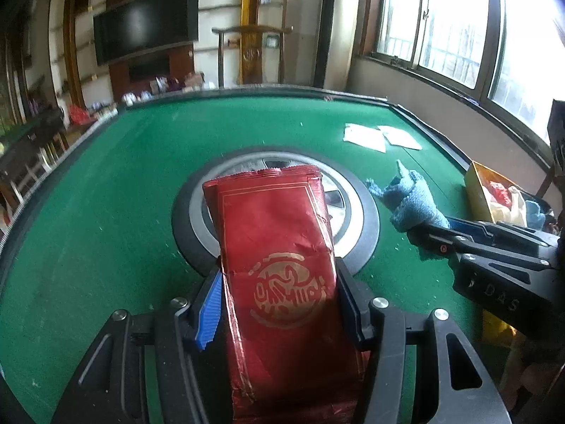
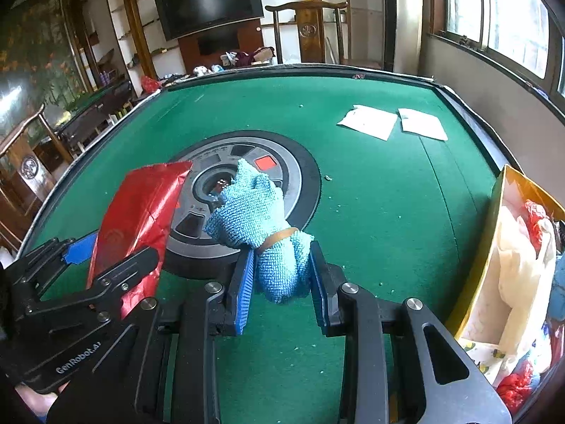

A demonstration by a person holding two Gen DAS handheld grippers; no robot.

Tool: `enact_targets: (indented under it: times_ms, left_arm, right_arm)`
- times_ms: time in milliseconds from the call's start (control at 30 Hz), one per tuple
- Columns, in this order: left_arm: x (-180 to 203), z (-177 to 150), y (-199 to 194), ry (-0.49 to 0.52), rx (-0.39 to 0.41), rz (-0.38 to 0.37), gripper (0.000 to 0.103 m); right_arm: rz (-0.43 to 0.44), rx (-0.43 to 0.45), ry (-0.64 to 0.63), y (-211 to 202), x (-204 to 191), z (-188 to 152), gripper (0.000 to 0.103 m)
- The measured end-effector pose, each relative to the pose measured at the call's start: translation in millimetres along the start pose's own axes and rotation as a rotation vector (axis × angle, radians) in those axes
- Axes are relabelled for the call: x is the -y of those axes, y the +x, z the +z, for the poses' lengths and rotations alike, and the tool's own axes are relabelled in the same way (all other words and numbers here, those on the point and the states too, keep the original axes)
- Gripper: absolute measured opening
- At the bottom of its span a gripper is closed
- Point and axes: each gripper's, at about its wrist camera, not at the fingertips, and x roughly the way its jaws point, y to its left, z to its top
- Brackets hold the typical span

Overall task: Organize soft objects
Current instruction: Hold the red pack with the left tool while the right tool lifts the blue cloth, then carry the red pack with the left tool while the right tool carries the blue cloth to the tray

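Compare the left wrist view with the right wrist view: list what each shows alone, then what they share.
Left wrist only: the gold round emblem on the red foil packet.
Right wrist only: the red square button on the round grey hub, and the tan band around the blue knitted cloth.
Both: the packet in the left gripper, the cloth in the right gripper, green felt table, two white paper sheets, yellow box.

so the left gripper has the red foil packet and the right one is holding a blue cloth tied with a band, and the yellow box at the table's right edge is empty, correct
Not quite: the yellow box is not empty. The right wrist view shows white, red and blue soft items piled inside it. The rest holds: the left gripper grips the red foil packet, and the right gripper is shut on the blue cloth tied with a band.
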Motion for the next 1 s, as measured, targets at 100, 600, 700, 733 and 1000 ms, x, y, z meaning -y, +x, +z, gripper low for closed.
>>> enact_targets:
  times_ms: [100, 600, 700, 733, 1000]
  left_arm:
    - [3.2, 0.2, -3.9, 0.018, 0.03, 0.027, 0.057]
    - [22.8, -4.5, -16.5, 0.12, 0.132, 0.107, 0.057]
    - [25.2, -6.3, -18.8, 0.134, 0.144, 0.11, 0.057]
    - [25.7, -7.0, -19.7, 0.139, 0.148, 0.111, 0.057]
    - [33.3, -12.2, -29.3, 0.173, 0.19, 0.109, 0.057]
  right_arm:
    - [0.001, 0.004, -0.006, -1.5, -1.5, -0.4, 0.028]
    - [0.008, 0.033, 0.04, -11.3, 5.4, -4.5, 0.028]
    - [0.012, 0.042, 0.056, -16.1, 8.1, -7.7, 0.028]
    - [0.011, 0.045, 0.061, -17.9, 8.9, -9.3, 0.028]
    - [0.01, 0.074, 0.101, -33.5, 15.6, -21.9, 0.028]
